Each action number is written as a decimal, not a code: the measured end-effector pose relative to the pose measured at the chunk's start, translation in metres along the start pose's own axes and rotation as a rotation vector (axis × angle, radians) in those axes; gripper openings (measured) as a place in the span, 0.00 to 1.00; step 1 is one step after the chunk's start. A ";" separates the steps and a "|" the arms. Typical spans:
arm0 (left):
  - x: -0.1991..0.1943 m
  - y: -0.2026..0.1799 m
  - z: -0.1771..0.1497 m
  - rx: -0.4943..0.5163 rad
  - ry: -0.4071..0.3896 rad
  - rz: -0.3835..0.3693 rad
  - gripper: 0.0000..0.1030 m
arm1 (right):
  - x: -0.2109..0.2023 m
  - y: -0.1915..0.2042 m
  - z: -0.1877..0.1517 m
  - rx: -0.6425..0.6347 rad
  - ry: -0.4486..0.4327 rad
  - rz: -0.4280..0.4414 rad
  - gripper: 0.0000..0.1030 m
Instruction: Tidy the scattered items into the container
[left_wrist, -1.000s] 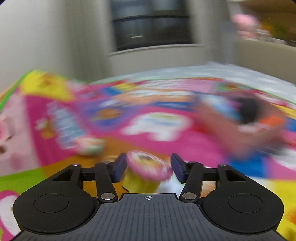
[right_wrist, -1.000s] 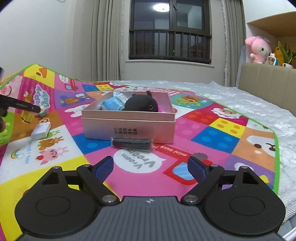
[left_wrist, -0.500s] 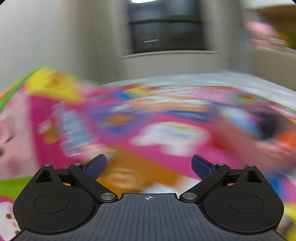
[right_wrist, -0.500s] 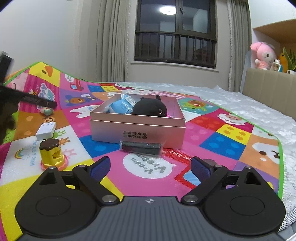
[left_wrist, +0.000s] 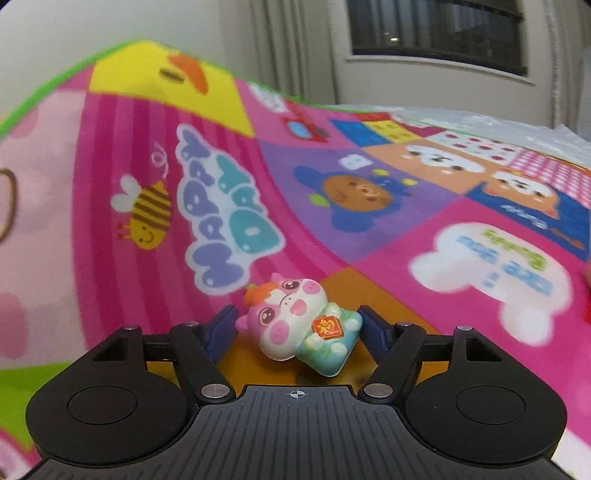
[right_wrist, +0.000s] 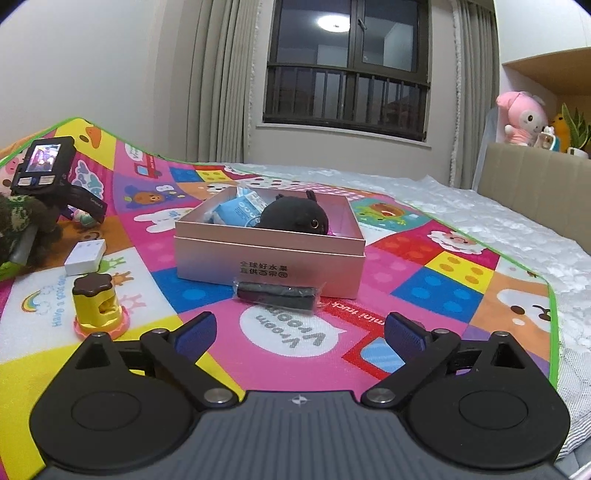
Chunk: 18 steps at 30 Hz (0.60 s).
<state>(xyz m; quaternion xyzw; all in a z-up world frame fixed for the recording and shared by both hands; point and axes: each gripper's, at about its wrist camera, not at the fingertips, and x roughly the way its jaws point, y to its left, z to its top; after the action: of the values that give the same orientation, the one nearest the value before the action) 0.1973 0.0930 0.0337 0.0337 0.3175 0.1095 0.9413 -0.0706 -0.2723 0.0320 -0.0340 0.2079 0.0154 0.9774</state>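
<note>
Toys lie all over the bright play mat (right_wrist: 461, 266) on the bed. My left gripper (left_wrist: 297, 328) has just been closing, and the little pink and white pig toy in a green coat (left_wrist: 295, 325) lies on its side between the blue pads (left_wrist: 221, 328). I see the pads just beside the pig, and I cannot tell if they press it yet. My right gripper (right_wrist: 299, 332) is wide open with nothing in it.

I see the shiny pink box (right_wrist: 266, 254) in the middle of the mat, with a black plush toy (right_wrist: 295, 218) and a blue packet (right_wrist: 240, 208) inside. A black roll in clear wrap (right_wrist: 277, 293) lies just in front of it. On the near left stands a yellow toy with a brown lid (right_wrist: 98, 306), and a small white block (right_wrist: 85, 251) lies farther back.
</note>
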 end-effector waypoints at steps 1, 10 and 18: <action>-0.010 -0.002 -0.002 0.014 -0.016 -0.015 0.73 | -0.001 0.001 0.000 0.001 -0.002 0.004 0.95; -0.160 -0.062 -0.034 0.155 -0.188 -0.372 0.72 | -0.020 0.009 -0.003 -0.012 -0.021 0.008 0.95; -0.222 -0.138 -0.079 0.258 -0.200 -0.696 0.95 | -0.043 0.000 -0.015 -0.020 -0.015 -0.047 1.00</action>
<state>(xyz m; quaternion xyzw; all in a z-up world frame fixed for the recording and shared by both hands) 0.0026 -0.0927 0.0838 0.0527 0.2277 -0.2616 0.9364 -0.1158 -0.2741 0.0354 -0.0487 0.1995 -0.0050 0.9787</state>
